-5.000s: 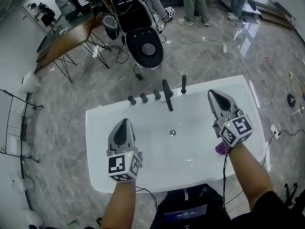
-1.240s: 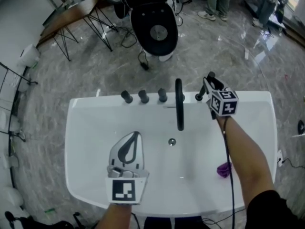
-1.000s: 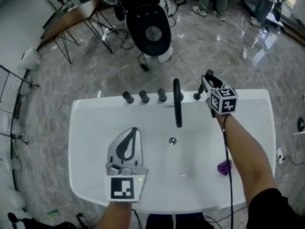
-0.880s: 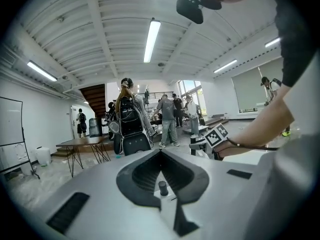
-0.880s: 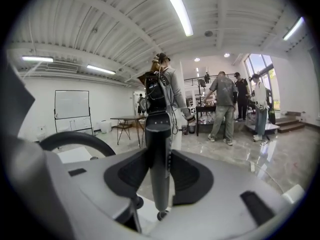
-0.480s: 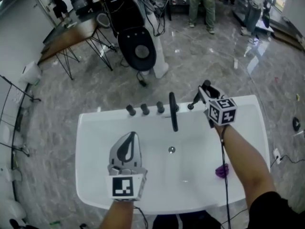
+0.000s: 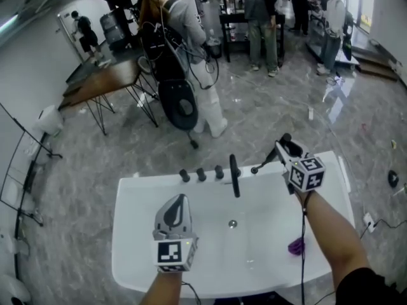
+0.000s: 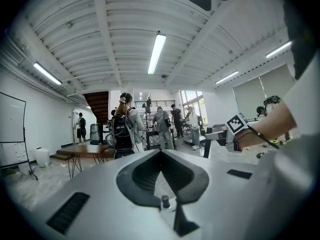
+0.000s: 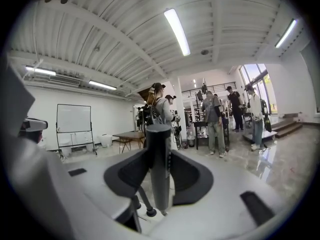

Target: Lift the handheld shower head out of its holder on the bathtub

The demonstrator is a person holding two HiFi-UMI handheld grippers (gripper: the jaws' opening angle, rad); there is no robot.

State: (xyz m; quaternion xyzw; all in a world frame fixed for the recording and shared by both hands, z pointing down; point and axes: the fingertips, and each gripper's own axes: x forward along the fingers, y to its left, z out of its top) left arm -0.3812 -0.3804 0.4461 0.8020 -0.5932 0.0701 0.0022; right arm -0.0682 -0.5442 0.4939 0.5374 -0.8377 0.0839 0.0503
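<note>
right gripper view: right tongs closed on the handheld shower head, a dark grey cylinder clamped about mid-length between the two pads. its long axis stands upright in this view, crosswise to the tongs, with one end above the pads and the other below them. left gripper view agrees: a dark upright bar just beside the right tongs' marker cube. head view: right tongs are over the far right part of the white bathtub, just right of the curved black spout. the shower head shows there as a thin dark length slanting from the tongs down-left to a small knobbed end at the tub's far rim. cannot tell from this angle whether that end is clear of the holder. three dark knobs sit in a row on the rim left of the spout, and the drain lies on the tub floor below it. left tongs have their tips together with nothing between them, and hover over the left half of the tub, well apart from the shower head; the left gripper view shows the same. small purple thing beside the right forearm. people stand on the grey floor beyond.
</note>
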